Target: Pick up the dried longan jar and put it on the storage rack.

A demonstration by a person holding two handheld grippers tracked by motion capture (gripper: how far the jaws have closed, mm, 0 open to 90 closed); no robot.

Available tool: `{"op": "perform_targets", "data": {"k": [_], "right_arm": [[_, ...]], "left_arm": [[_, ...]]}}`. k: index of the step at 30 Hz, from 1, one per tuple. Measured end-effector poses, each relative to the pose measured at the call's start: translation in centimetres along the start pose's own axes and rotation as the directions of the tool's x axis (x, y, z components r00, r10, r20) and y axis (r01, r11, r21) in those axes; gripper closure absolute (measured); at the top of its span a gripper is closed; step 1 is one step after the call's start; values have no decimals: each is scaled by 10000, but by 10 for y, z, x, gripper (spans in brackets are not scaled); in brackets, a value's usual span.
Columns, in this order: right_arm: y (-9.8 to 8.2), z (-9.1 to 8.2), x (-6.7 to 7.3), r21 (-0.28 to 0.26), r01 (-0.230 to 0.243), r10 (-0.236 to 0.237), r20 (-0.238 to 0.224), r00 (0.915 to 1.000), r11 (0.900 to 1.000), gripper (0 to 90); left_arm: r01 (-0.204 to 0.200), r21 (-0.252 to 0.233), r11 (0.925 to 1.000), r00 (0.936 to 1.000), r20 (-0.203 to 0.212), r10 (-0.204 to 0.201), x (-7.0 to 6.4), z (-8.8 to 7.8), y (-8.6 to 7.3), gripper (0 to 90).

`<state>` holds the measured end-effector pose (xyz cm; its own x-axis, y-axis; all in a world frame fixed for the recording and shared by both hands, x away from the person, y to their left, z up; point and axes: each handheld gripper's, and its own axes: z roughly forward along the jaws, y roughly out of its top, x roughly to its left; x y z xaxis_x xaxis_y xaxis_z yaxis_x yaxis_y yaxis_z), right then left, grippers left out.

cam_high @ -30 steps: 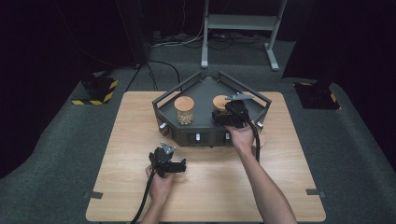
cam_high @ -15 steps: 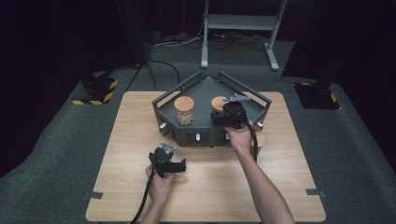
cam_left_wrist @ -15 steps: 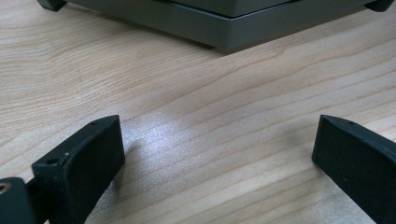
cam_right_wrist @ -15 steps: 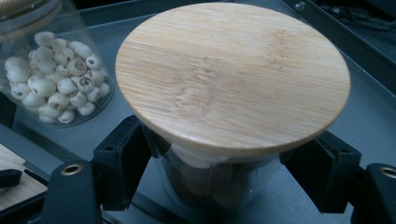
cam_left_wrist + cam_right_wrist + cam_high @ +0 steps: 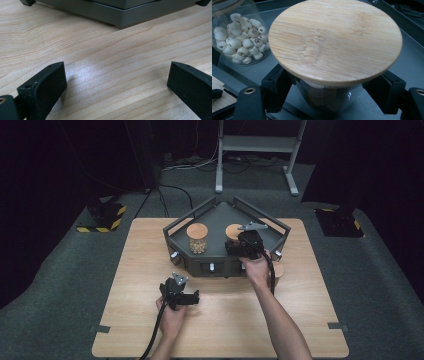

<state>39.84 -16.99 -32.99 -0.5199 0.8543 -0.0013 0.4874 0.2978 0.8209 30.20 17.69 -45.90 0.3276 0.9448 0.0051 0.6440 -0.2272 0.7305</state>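
Note:
A glass jar with a round bamboo lid [image 5: 334, 42] stands on the right side of the dark grey tray [image 5: 200, 266]. My right gripper [image 5: 329, 92] is shut on the jar's glass body just under the lid, one jaw on each side; in the high view the right gripper [image 5: 241, 245] sits over that jar [image 5: 233, 230]. A second lidded jar [image 5: 197, 239] full of pale round seeds [image 5: 239, 40] stands to its left. My left gripper [image 5: 186, 296] rests low over the wooden table in front of the tray, its jaws [image 5: 117, 82] wide open with nothing between them.
The tray has a raised bar frame [image 5: 265, 217] around its edges and small knobs on its front wall, and its base [image 5: 120, 12] lies just ahead of the left gripper. A round wooden disc [image 5: 278, 270] lies on the table by the tray's right front corner. Cables trail from both grippers.

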Motion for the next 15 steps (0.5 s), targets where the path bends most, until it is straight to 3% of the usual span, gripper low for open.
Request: {"op": "perform_targets", "data": {"k": [6, 10, 15], "right_arm": [[-1, 0, -1, -34, -14, 14, -27, 10000, 10000, 228], [-1, -1, 1, -167, -106, 107, 62, 9999, 9998, 115], [-2, -3, -3, -271, -221, 218, -123, 9997, 9994, 61]], "left_arm": [[-16, 14, 10000, 10000, 3, 16, 0, 0, 0, 23], [-4, 8, 10000, 10000, -9, 4, 0, 0, 0, 23], [-15, 15, 10000, 10000, 1, 15, 0, 0, 0, 23]]}}
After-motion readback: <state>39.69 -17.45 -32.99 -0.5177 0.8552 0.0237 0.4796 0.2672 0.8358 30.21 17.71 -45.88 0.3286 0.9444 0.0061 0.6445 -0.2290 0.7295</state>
